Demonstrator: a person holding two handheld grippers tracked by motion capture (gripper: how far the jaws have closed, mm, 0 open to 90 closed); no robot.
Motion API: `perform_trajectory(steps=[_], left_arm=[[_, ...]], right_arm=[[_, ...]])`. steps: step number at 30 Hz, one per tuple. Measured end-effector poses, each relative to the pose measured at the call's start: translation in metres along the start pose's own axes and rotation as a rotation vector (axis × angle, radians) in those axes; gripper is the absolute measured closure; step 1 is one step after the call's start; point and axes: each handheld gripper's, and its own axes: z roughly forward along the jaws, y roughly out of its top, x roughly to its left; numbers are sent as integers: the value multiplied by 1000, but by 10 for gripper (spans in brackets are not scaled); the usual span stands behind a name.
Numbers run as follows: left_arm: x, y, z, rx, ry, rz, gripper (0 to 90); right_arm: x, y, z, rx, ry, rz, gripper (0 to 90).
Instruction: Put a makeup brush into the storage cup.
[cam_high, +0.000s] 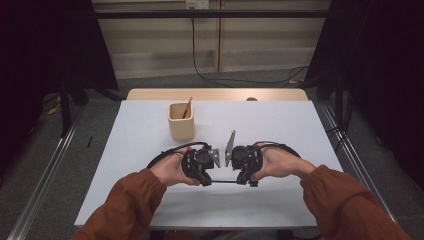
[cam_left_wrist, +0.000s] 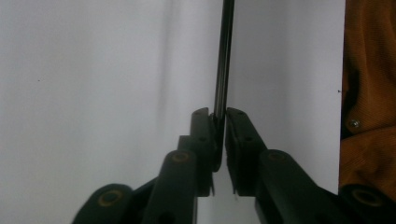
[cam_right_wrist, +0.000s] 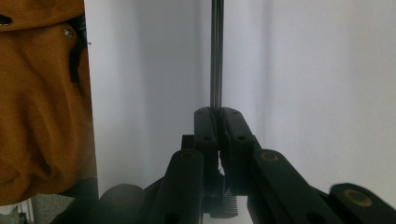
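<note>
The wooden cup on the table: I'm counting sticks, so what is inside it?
One thin stick leans against the rim of the cup, its top poking out. The cup's wall hides the bottom, so anything lying lower cannot be seen.

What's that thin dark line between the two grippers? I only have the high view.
Observer: It's a thin dark stick. The left gripper has its jaws closed on one end.
Operator: Right side?
Observer: The right gripper is clamped on the other end, pads tight against it.
Operator: Is it skewed in the jaws?
Observer: No. In both gripper views it runs straight out along the jaws, with the white table behind it.
</note>
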Motion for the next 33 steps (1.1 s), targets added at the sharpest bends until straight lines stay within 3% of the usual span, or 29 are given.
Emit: perform_trajectory(steps=[2, 4, 5, 6, 8, 9, 11, 14, 20, 29, 33], left_arm=[[0, 0, 0, -2, -7, 0, 839], [2, 0, -2, 32, 0, 45, 844], [0, 0, 0, 1, -9, 7, 845], [0, 0, 0, -5, -7, 3, 846], [1, 0, -1, 16, -5, 38, 851], [-2, -1, 1, -11, 4, 8, 853], [-3, -1, 1, -10, -5, 5, 855], [0, -1, 0, 13, -3, 41, 857], [0, -2, -1, 13, -7, 36, 859], [2, -4, 0, 4, 14, 30, 861], [2, -3, -1, 14, 3, 27, 861]], right_arm=[[0, 0, 0, -1, -1, -2, 855], [0, 0, 0, -2, 0, 0, 855], [0, 0, 0, -4, -3, -3, 855], [0, 0, 0, -5, 0, -4, 855], [0, 0, -1, -7, -1, -9, 855], [0, 0, -1, -7, 1, -13, 855], [0, -1, -1, -12, 2, -14, 854], [0, -1, 0, -15, 3, -17, 854], [-1, -1, 0, -23, -5, -27, 846], [-1, -2, 3, -47, -13, -15, 745], [-2, -2, 1, -85, -23, -16, 594]])
